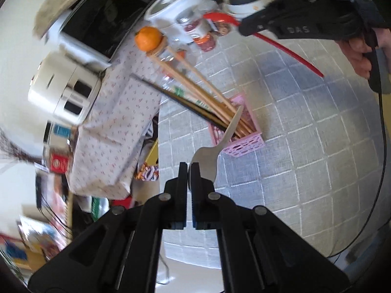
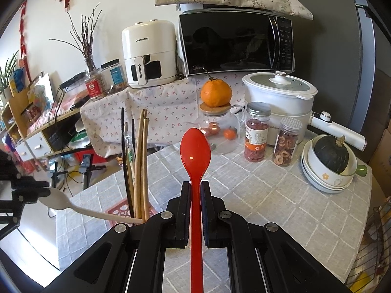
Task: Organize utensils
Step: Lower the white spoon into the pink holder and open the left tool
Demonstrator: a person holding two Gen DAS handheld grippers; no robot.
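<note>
My left gripper (image 1: 188, 171) is shut on the bowl of a white spoon (image 1: 207, 158). The spoon's handle slants away into the pink perforated holder (image 1: 244, 146) on the checked tablecloth. Several wooden and black chopsticks (image 1: 195, 90) lean out of that holder. My right gripper (image 2: 195, 185) is shut on the handle of a red spoon (image 2: 195, 151), bowl pointing away, above the table behind the holder (image 2: 117, 211). In the right wrist view the left gripper (image 2: 46, 188) is at the left edge with the white spoon (image 2: 73, 206) reaching to the holder beside the chopsticks (image 2: 140, 166). The right gripper (image 1: 243, 28) and red spoon (image 1: 288, 51) show at the top right of the left wrist view.
Behind the holder stand a glass teapot (image 2: 220, 131) with an orange (image 2: 216, 92) on its lid, two snack jars (image 2: 256, 134), a white electric pot (image 2: 278, 92) and stacked bowls holding a dark squash (image 2: 330, 153). The table's edge drops off left of the holder.
</note>
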